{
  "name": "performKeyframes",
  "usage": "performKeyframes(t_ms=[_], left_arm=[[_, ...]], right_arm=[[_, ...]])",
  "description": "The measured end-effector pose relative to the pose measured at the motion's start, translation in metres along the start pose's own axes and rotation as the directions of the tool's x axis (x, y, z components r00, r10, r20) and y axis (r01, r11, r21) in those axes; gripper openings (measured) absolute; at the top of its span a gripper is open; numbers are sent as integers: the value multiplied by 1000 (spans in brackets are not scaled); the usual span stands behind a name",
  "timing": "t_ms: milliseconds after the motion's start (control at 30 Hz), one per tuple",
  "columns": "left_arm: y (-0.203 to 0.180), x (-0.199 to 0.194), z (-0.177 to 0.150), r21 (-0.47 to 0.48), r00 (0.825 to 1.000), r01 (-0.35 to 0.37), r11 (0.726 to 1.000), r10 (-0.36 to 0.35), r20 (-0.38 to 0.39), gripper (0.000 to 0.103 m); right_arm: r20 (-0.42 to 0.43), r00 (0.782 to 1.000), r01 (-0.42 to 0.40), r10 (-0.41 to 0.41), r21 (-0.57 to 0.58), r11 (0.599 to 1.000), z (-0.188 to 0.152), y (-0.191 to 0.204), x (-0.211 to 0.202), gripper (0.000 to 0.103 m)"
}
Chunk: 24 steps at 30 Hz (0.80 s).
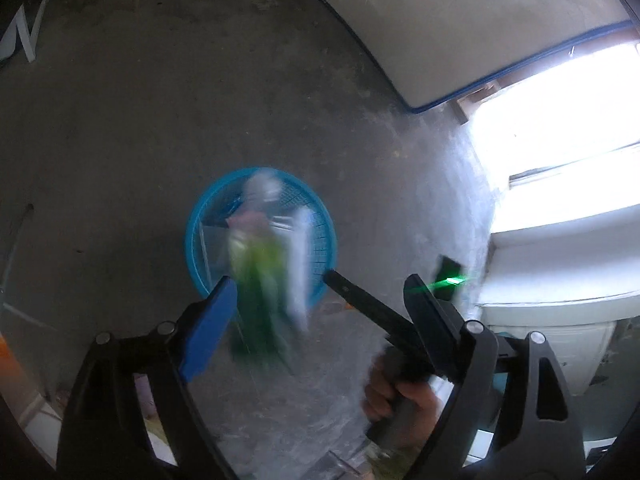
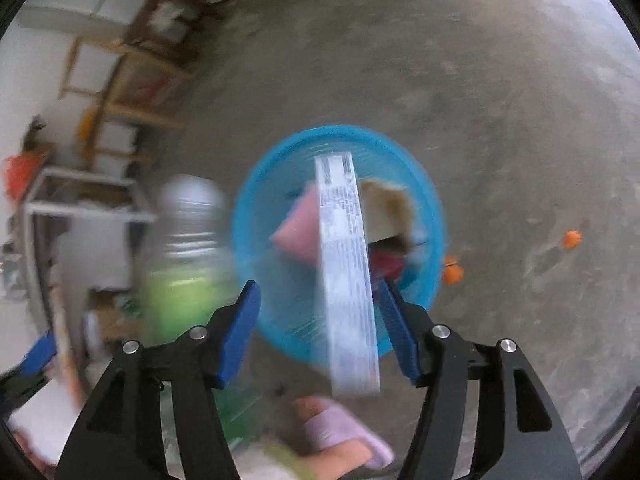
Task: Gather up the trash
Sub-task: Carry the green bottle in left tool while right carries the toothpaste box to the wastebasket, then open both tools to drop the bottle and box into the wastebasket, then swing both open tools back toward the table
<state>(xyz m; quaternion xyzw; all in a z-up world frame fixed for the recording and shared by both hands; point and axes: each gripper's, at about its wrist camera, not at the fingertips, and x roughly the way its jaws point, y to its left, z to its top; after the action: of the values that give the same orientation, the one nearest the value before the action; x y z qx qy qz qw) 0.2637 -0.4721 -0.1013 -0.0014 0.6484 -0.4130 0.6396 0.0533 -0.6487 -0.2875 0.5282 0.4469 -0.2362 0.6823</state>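
A blue mesh basket (image 1: 324, 252) stands on the concrete floor, also in the right wrist view (image 2: 424, 200). My left gripper (image 1: 320, 300) is open above it; a blurred green-and-clear plastic bottle (image 1: 260, 280) is in the air between its fingers, apart from the pads. My right gripper (image 2: 318, 320) is open; a long white printed box (image 2: 346, 280) is in the air between its fingers, tilted over the basket. The bottle shows to the left in the right wrist view (image 2: 188, 260). Pink, red and brown items (image 2: 296, 236) lie inside the basket.
Orange scraps (image 2: 452, 270) lie on the floor right of the basket. Wooden and metal shelves (image 2: 116, 92) stand at the left. A white mattress with blue trim (image 1: 460, 32) leans at the back, beside a bright doorway (image 1: 560, 128). My sandalled foot (image 2: 344, 432) is below.
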Motion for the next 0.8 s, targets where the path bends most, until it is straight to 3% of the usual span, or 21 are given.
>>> performKeyframes(t_ms=[67,300,533,700,800], left_arm=[[3,-17,-8,8,1000,22,1000,-22,18,81],[0,-90,-47,115,992,-1,993,-13,125,81],[8,-168,-88,123,962,1,992,-34,270,82],[35,-242,-137,129,909,-56,990,-3,417,83],[65,-290,-172,82,855,-92,992,37,518,84]], right_arm=[[9,1000,5,-5,22,1000,-4,-14,2,60],[71,997,25,-22,-38,999,-37,-28,-30,60],[151,988,-6,17,-75,997,-78,-28,-95,60],[197,979,-19,48,-146,989,-107,-4,-141,64],[233,969,-27,79,-218,976,-127,20,-169,70]])
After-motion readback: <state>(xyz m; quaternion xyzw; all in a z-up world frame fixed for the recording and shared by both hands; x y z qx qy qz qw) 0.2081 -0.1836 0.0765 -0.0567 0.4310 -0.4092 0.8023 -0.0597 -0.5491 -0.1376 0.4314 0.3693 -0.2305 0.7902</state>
